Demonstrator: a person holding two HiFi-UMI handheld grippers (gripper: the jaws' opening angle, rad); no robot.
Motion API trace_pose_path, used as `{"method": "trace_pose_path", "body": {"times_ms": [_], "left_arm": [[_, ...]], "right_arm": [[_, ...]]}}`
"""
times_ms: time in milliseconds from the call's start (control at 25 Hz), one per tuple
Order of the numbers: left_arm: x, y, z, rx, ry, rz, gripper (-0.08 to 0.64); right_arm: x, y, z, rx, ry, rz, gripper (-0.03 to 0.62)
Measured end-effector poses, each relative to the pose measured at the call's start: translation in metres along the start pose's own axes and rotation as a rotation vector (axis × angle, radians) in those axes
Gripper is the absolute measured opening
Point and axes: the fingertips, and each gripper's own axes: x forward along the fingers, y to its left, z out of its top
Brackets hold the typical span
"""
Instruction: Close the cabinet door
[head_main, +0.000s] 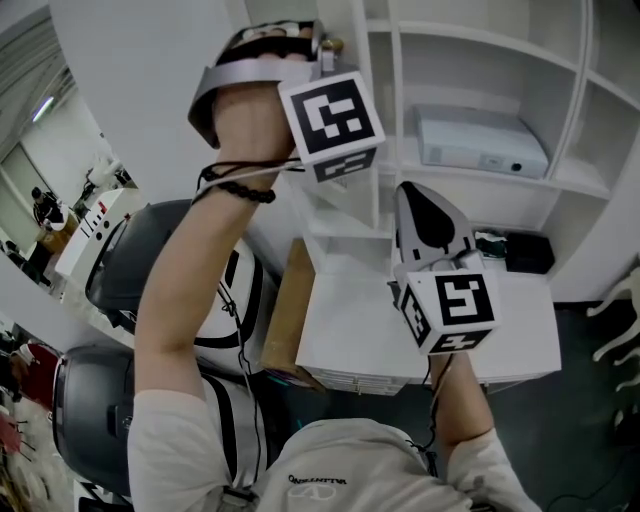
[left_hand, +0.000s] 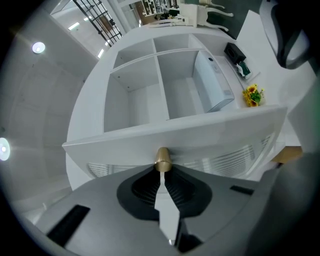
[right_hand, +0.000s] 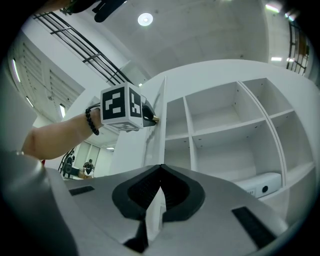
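Jaws of L gripper (left_hand: 161, 171) pinch brass knob (left_hand: 162, 159); head view hides grip.

An office-like room: white shelf unit (head_main: 470, 38), white device (head_main: 480, 142), people (head_main: 42, 207) at desks.

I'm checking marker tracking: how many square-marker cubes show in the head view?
2. One cube rides the left gripper, raised at the brass door knob; the other cube rides the right gripper, lower, over the white table. None seems hidden.

Left gripper (right_hand: 151, 118) on knob (right_hand: 156, 119); cabinet door (right_hand: 159, 131) stands open.
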Motion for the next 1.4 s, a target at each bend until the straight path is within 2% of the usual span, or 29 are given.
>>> {"method": "trace_pose_path", "body": {"times_ms": [80,280,640,1400], "left_arm": [[0.005,-0.005,0.003,-0.001,-0.013,-0.006,0.0],[0.011,-0.027,0.026,0.019,-0.081,-0.02,0.0],[0.034,-0.032,0.047,-0.08,-0.183,0.038,0.0],[0.081,-0.037,0.069,-0.192,-0.259,0.035,0.002]], "right_arm": [[0.001,-0.003,-0.003,-0.004,0.008,0.0,0.011],[0.005,-0.007,-0.006,-0.019,0.016,-0.005,0.011],[0.012,-0.017,-0.02,-0.01,0.042,-0.033,0.012],[0.054,-0.035,-0.05,-0.02,0.085,-0.04,0.012]]}}
